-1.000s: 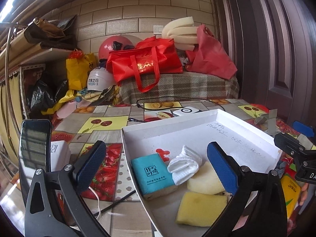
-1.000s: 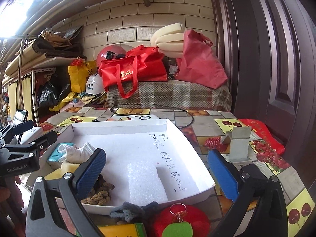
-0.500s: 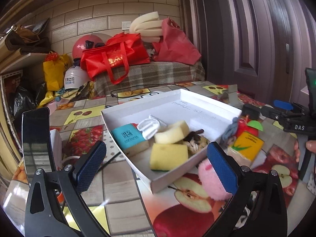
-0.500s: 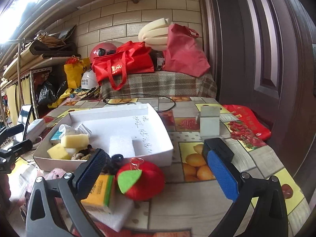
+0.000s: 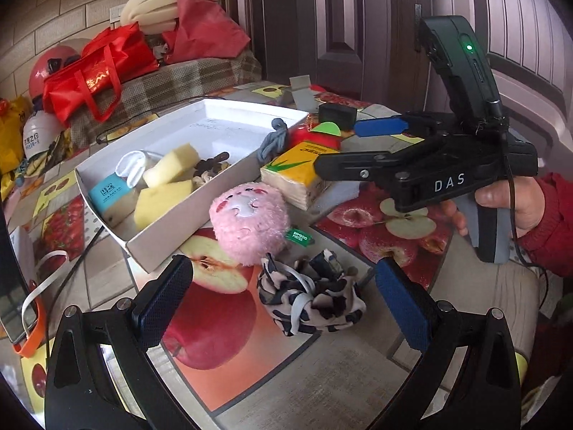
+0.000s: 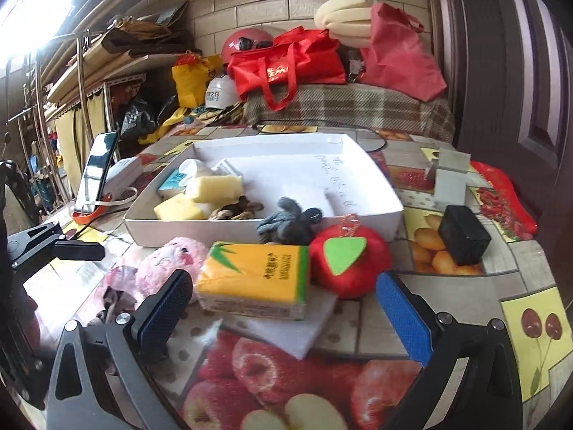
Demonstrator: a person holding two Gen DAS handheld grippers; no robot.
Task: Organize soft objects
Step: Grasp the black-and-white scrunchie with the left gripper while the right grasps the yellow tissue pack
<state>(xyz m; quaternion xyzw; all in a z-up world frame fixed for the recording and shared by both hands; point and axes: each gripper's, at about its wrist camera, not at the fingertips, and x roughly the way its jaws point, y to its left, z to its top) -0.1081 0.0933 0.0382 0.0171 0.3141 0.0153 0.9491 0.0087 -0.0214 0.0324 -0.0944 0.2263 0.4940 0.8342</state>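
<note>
A white box [image 5: 168, 240] [image 6: 250, 231] holds yellow sponges [image 5: 161, 199] [image 6: 215, 188], a teal tissue pack [image 5: 105, 193], a white cloth and a brown rope knot [image 6: 234, 211]. In front of it lie a pink plush ball [image 5: 249, 222] [image 6: 168, 268], a black-and-white spotted cloth [image 5: 311, 299], a yellow tissue pack [image 5: 297, 173] [image 6: 254, 279], a red plush apple [image 6: 349, 261] and a grey knotted cloth [image 6: 286, 220] on the box rim. My left gripper [image 5: 286, 301] is open around the spotted cloth. My right gripper [image 6: 283, 308] [image 5: 361, 143] is open just before the tissue pack.
A phone on a stand [image 6: 98, 175], a black block [image 6: 463, 240], a grey holder [image 6: 449, 179] and a white foam sheet [image 6: 286, 329] are on the fruit-print tablecloth. Red bags [image 6: 286, 64], helmets and shelves stand behind the table.
Both grippers have pulled back from the box and dropped toward the loose items in front of it. The left now frames the spotted cloth; the right faces the tissue pack. Both stayed open.
</note>
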